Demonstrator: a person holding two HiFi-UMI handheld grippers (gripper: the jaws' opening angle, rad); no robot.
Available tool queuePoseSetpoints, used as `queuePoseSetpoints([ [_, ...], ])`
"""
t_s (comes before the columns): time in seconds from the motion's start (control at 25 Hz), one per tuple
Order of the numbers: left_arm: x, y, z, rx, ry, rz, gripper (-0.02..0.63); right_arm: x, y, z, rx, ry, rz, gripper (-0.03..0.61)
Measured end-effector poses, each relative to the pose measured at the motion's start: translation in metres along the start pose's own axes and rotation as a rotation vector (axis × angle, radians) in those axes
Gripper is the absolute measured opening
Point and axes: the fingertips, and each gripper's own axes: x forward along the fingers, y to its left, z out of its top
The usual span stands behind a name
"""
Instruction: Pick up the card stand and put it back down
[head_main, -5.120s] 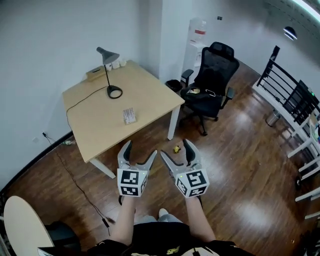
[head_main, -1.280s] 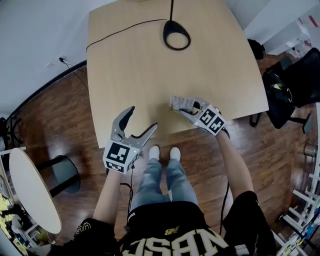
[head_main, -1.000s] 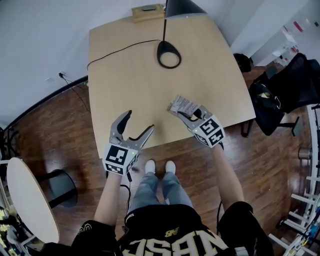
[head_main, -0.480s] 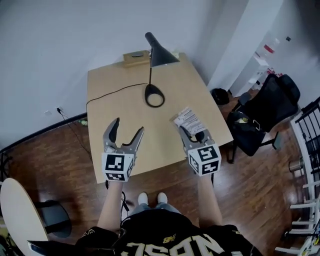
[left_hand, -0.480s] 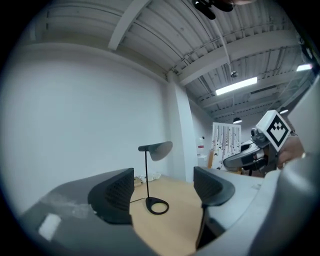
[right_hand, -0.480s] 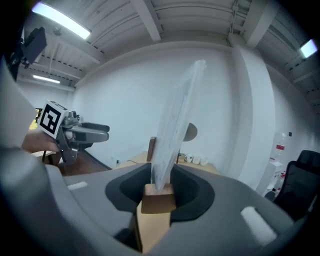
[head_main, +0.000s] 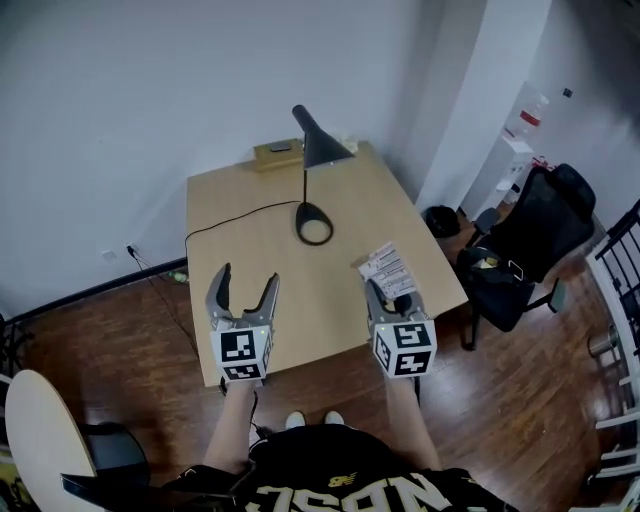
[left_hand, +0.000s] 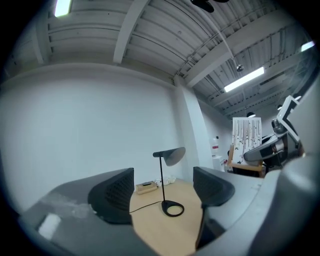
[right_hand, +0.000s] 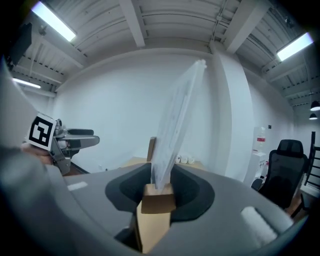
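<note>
The card stand (right_hand: 159, 199) is a small wooden block with a clear printed card (head_main: 386, 268) upright in its slot. My right gripper (head_main: 390, 296) is shut on the wooden block and holds it in the air above the near right part of the light wooden table (head_main: 250, 270). In the right gripper view the card (right_hand: 176, 120) rises steeply between the dark pads (right_hand: 192, 197). My left gripper (head_main: 241, 292) hovers open over the table's near left edge with nothing between its fingers; the left gripper view shows its two pads (left_hand: 112, 195) wide apart.
A black desk lamp (head_main: 312, 190) stands mid-table with its cord trailing left. A small wooden box (head_main: 277, 152) sits at the far edge. A black office chair (head_main: 525, 240) is to the right, a round white table (head_main: 45, 440) at the lower left.
The right gripper has lifted the card stand off the table and holds it higher. Both grippers have risen toward the head camera, and the view has tilted up to take in the wall.
</note>
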Motion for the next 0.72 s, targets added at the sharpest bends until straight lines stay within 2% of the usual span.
queuePoseSetpoints([
  [0.2,-0.004,-0.001,0.005,-0.022,-0.027,-0.006,0.385,0.008,0.006,-0.001,-0.013,0.01,0.043,0.126],
  [0.36,-0.01,0.003,0.003,-0.028,-0.018,-0.001,0.385,0.015,0.014,-0.002,-0.017,0.014,0.089,0.126],
  [0.72,-0.049,0.039,-0.019,-0.058,0.015,0.112,0.385,0.048,0.059,-0.021,-0.072,0.069,0.29,0.126],
])
